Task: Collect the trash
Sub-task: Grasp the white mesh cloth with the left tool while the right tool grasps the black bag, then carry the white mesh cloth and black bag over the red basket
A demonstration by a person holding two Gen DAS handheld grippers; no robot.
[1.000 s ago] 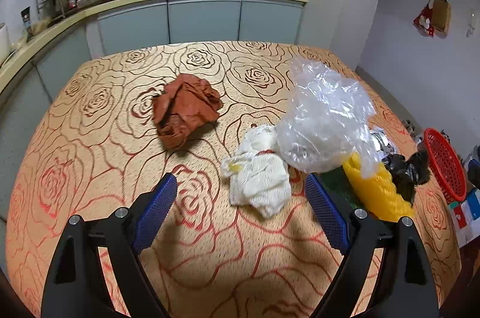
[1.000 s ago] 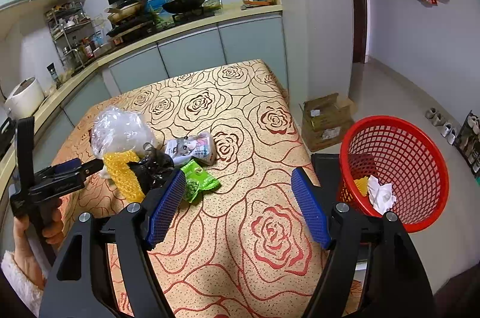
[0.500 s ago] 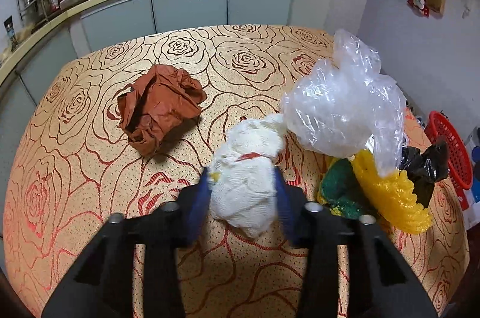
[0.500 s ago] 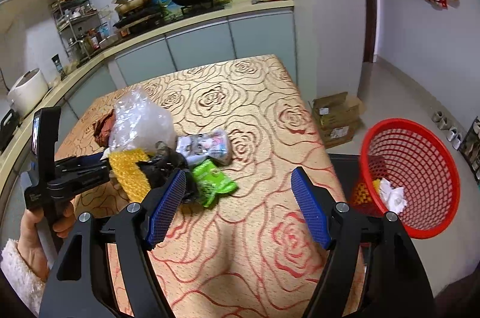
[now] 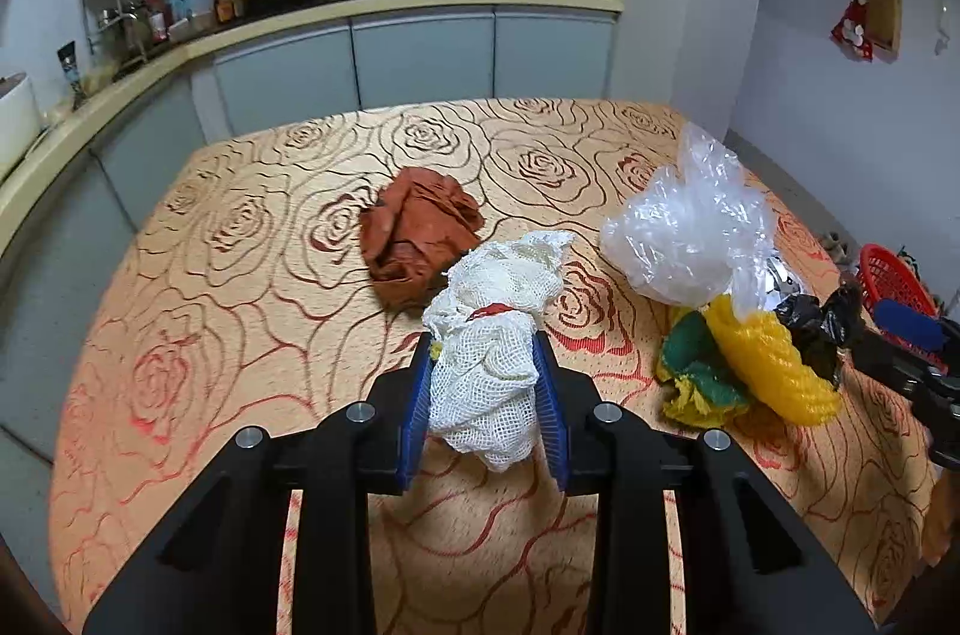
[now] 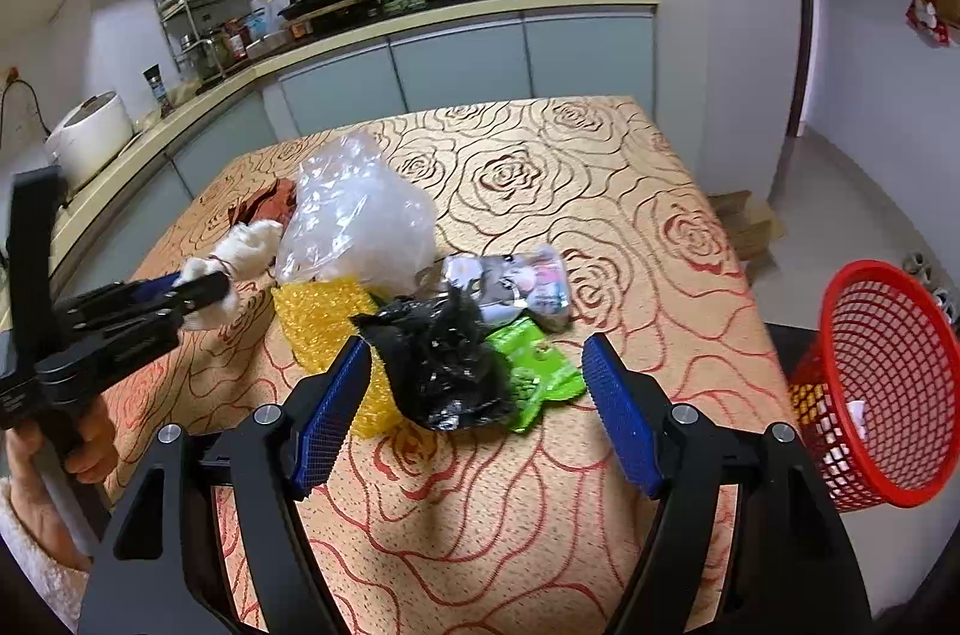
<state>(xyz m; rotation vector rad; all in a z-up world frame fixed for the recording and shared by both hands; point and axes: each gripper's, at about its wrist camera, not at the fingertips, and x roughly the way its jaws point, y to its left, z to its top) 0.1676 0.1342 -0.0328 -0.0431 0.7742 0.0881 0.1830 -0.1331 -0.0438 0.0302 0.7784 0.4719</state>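
Two risks: left gripper [image 5: 489,383], jaws closing on limp white mesh rag [image 5: 498,335], could shed it before red basket [image 6: 888,383]; right gripper [image 6: 474,407], gaping empty, might snag black bag [image 6: 444,365].

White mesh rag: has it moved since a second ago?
Yes. The white mesh rag was lying flat beside the brown crumpled paper; now it is bunched up between the closing left tool.
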